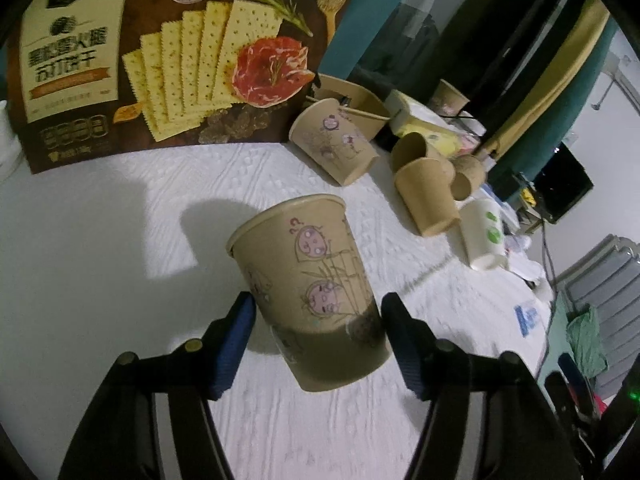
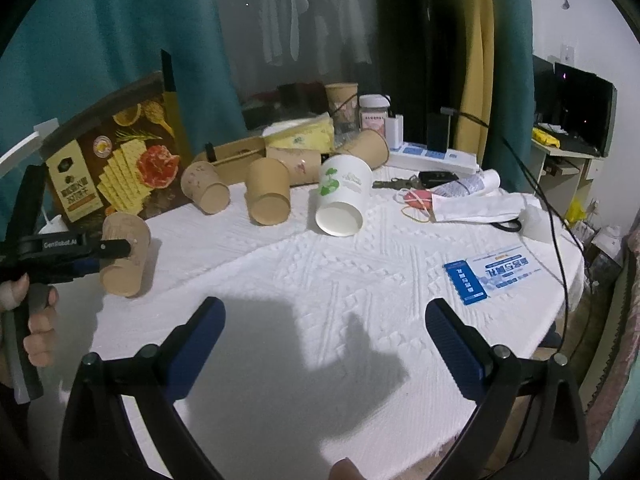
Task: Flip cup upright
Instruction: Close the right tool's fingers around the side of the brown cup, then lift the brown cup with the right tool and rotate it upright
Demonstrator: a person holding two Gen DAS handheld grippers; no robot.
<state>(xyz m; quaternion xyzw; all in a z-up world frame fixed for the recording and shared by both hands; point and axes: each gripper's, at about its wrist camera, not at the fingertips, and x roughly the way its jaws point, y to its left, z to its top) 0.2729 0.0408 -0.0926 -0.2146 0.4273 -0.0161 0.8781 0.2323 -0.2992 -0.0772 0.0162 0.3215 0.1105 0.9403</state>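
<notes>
Left fingers clamped on a tan cartoon-printed paper cup, tilted; right fingers apart.

Brown paper cup with purple cartoon faces and thin green stalks drawn on its side. Tilted, with the open rim up and leaning away toward the cracker box, the flat bottom low and close. Held off the white desk between the two blue pads of the left claw, gripped near the bottom half. Seen from the right side as a plain brown cup, pinched at its middle, near the desk's left edge.
</notes>
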